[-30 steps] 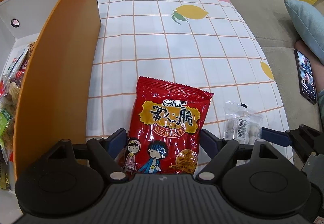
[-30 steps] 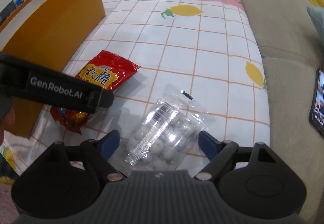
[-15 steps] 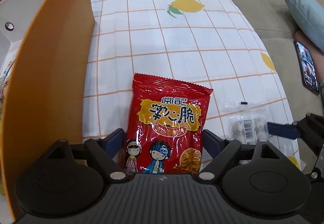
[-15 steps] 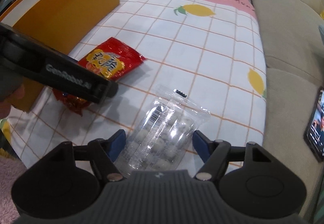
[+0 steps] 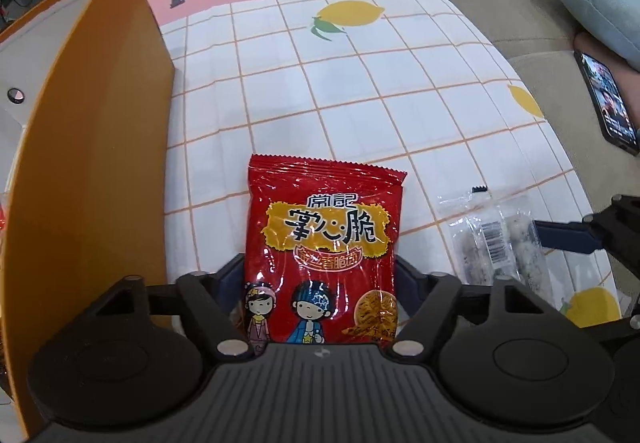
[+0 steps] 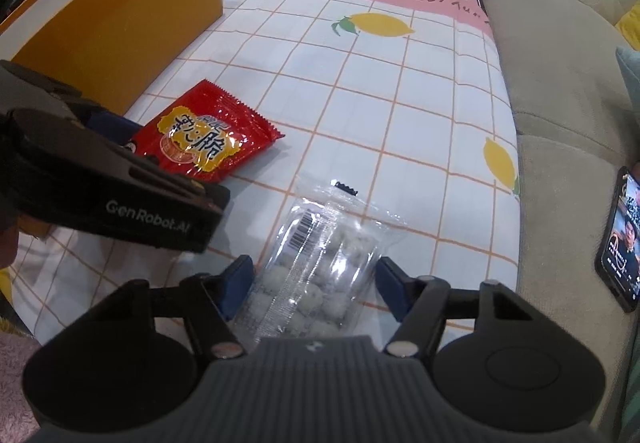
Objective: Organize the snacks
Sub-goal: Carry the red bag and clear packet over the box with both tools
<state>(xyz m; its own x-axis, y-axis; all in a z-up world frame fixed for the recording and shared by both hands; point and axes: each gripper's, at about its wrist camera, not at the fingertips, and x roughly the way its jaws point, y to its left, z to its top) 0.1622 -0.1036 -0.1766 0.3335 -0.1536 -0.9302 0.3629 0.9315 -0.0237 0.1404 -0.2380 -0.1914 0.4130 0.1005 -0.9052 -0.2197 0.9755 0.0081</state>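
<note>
A red snack bag [image 5: 324, 243] with cartoon children lies on the tablecloth between the fingers of my left gripper [image 5: 320, 279], whose pads touch its sides. It also shows in the right wrist view [image 6: 200, 139]. A clear packet of pale round sweets [image 6: 320, 275] lies between the fingers of my right gripper [image 6: 316, 287], which stand a little wider than the packet. The packet also shows in the left wrist view [image 5: 496, 243]. An orange box [image 5: 92, 163] stands at the left.
The checked tablecloth with lemons [image 5: 352, 83] covers the table. A beige sofa [image 6: 560, 83] runs along the right edge, with a phone [image 6: 620, 243] lying on it and a blue cushion [image 5: 592, 3]. The orange box wall [image 6: 120, 15] is close to the left gripper.
Both grippers have closed in around their packets. The left fingers have narrowed onto the red bag. The right fingers have narrowed toward the clear packet.
</note>
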